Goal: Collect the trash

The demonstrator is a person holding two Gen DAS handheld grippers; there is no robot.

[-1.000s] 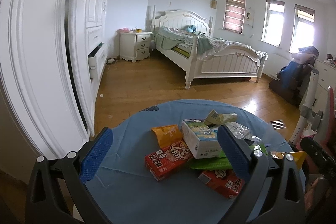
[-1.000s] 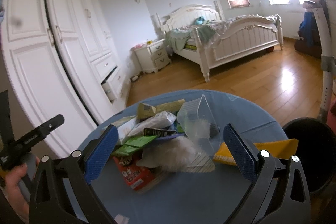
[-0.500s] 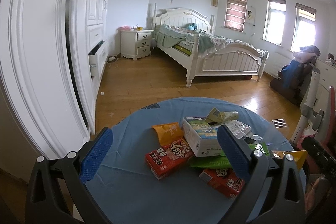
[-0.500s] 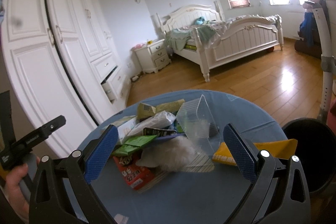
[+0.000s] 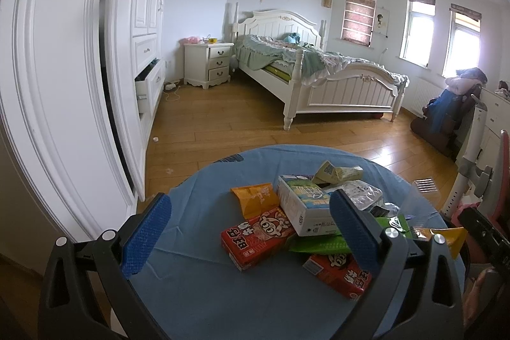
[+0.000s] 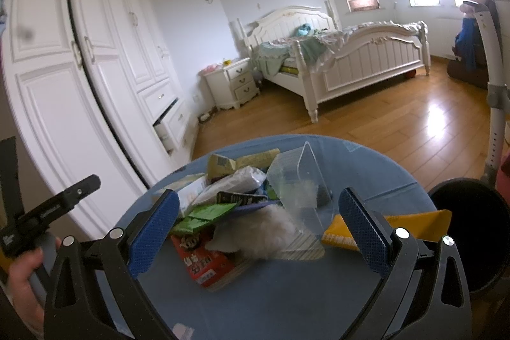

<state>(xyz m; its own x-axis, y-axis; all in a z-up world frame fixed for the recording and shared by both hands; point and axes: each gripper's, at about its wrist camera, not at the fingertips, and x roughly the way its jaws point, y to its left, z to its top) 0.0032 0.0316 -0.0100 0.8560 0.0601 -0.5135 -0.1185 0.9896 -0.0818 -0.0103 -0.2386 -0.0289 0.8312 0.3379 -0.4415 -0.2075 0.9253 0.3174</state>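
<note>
A pile of trash lies on a round blue table (image 5: 197, 301). In the left wrist view I see a red snack box (image 5: 255, 236), an orange packet (image 5: 255, 199), a white carton (image 5: 302, 206), a green wrapper (image 5: 318, 244) and a second red box (image 5: 338, 273). My left gripper (image 5: 250, 231) hovers open above them, holding nothing. In the right wrist view a clear plastic container (image 6: 299, 180), a white fluffy wad (image 6: 258, 231), a red box (image 6: 204, 263) and a yellow packet (image 6: 389, 228) lie between the spread fingers of my right gripper (image 6: 258, 231), which is open. A black bin (image 6: 471, 231) stands beside the table's right edge.
A white wardrobe (image 5: 63, 85) with an open drawer (image 5: 145, 88) runs along the left. A white bed (image 5: 318, 75) and nightstand (image 5: 208, 62) stand on the wooden floor beyond. A chair frame (image 6: 492, 78) is at the right. A hand (image 6: 22, 273) holds the left gripper's handle.
The left wrist view has tilted slightly, with the table sitting a little higher in it. The right gripper has barely moved. Both stay open.
</note>
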